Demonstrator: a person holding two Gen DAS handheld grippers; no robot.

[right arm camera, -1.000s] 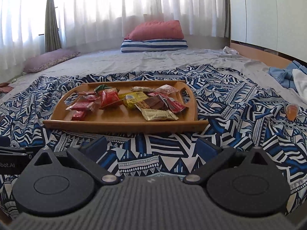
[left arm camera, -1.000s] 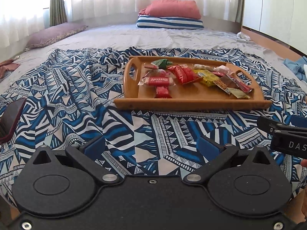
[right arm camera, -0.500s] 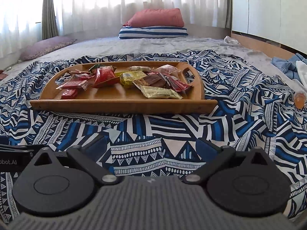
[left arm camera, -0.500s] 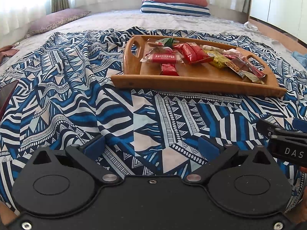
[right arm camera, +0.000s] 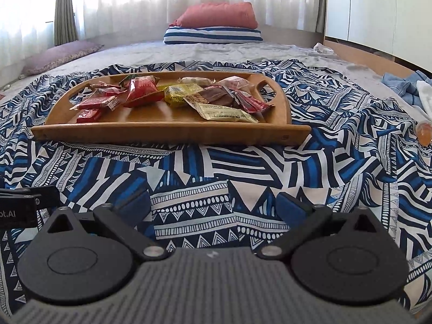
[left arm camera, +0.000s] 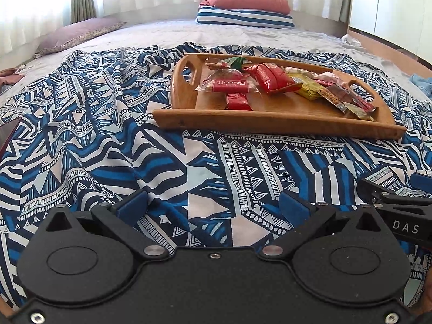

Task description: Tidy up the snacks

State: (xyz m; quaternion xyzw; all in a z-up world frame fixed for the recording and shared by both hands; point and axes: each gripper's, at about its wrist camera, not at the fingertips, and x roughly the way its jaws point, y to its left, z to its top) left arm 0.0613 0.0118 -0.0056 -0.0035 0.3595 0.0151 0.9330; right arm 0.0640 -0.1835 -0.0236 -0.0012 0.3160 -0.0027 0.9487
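Near: left hand-held gripper [left arm camera: 213,202] & right hand-held gripper [right arm camera: 213,202] both released, nothing btwn the pads, low over the patterned blanket [left arm camera: 108,148], side by side, probably staged for a reach. Mid: wooden tray [right arm camera: 172,131] flat on the bed; snacks [right arm camera: 172,97] piled loose along its far side, unsorted. Stray orange candy [right arm camera: 424,133] off-tray, right. Far: pillows [right arm camera: 216,24] by the curtains.

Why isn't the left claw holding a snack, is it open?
Open. The left claw has blue fingers spread wide, only blanket between.
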